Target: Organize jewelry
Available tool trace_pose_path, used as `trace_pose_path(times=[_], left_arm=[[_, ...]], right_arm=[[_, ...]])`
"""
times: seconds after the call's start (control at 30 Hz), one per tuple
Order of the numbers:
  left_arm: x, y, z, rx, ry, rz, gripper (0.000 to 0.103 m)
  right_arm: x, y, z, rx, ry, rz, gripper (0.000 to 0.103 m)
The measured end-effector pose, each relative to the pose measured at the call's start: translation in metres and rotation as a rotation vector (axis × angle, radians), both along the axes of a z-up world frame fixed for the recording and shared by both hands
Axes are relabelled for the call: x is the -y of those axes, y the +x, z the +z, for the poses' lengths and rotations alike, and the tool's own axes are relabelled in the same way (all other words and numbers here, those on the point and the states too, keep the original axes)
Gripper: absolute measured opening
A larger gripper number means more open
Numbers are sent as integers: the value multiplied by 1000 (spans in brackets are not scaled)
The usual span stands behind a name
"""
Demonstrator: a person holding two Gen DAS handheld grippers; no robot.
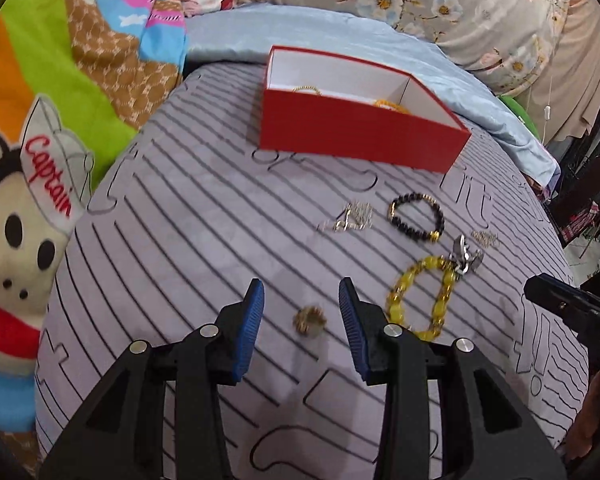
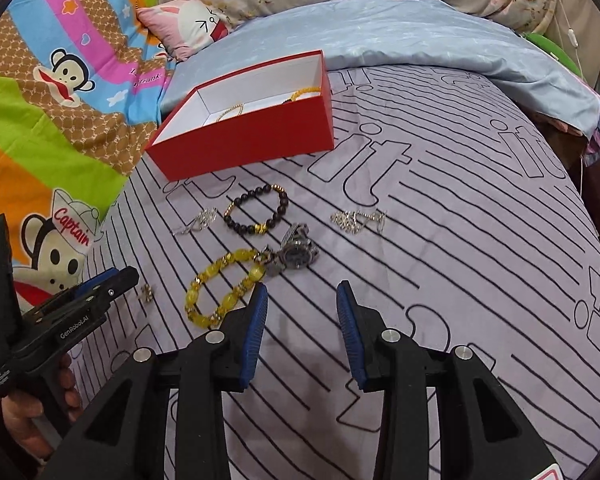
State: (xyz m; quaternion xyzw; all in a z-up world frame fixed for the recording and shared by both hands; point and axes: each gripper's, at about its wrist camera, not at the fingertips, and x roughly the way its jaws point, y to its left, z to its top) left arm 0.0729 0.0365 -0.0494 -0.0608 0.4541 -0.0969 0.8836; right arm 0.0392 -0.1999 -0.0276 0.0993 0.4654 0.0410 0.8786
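One small gold ring [image 1: 309, 321] lay on the bed near its front edge, squarely between the spread fingers of your left hand-held gripper [image 1: 302, 304]; your right hand-held gripper [image 2: 302, 306], also spread, hovered farther off.

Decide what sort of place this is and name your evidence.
Most likely a bedroom: the jewelry and red box lie on a striped bedsheet, with a bunny pillow and a cartoon monkey blanket behind.
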Motion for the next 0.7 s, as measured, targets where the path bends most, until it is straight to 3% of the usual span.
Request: trace_pose_path(times=[0.33,0.7], left_arm=[[-18,-11,-12,-18,-1,35,36],[6,-12,-13,-12,-22,-36,37]], right_arm=[[-8,-8,-5,-18,3,22,36],[-10,-6,-7,-26,13,28,36]])
